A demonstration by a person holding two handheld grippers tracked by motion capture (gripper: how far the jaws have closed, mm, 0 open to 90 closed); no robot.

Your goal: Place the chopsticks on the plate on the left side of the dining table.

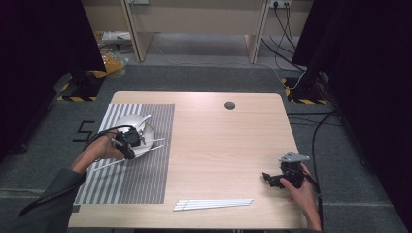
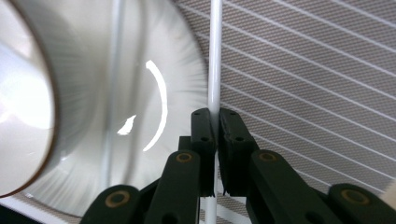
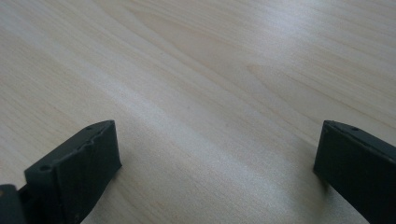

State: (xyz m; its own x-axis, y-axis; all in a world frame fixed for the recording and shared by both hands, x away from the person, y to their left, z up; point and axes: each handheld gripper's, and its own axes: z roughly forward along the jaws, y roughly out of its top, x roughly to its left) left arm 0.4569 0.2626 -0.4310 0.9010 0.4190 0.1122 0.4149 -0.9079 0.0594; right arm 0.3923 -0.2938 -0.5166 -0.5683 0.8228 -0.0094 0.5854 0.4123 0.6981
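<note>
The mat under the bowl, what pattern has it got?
Grey and white stripes on the mat, clearest in the high view.

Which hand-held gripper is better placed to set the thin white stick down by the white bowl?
Left: the left hand-held gripper is shut on the thin white stick beside the white bowl. The right hand-held gripper is open over bare table.

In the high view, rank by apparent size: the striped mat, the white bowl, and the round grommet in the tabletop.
Largest to smallest:
1. striped mat
2. white bowl, partly covered by the left gripper
3. round grommet, though it lies farthest from the camera.
</note>
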